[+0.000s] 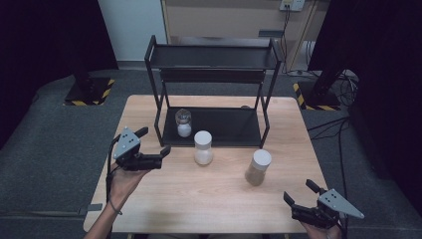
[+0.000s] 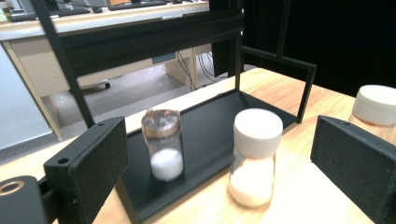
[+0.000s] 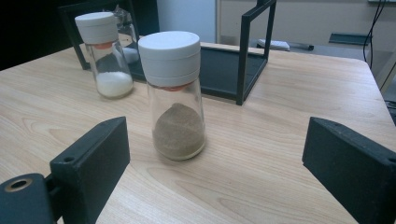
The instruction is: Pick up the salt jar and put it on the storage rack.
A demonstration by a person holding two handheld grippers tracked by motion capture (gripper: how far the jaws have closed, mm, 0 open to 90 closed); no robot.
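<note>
We see a pale wooden counter (image 1: 219, 199) on grey carpet, with a black two-tier rack (image 1: 214, 94) at its far side. Our left tool (image 1: 154, 141) hovers with its jaws wide apart and nothing between them; just ahead of it stands the white-capped jar of white powder (image 2: 254, 156), and beyond that the clear-topped shaker (image 2: 162, 142) sits on the rack's lower tray. Our right tool (image 1: 299, 191) is likewise spread open and empty, and the white-capped jar of brown powder (image 3: 175, 93) stands upright a little ahead of it.
</note>
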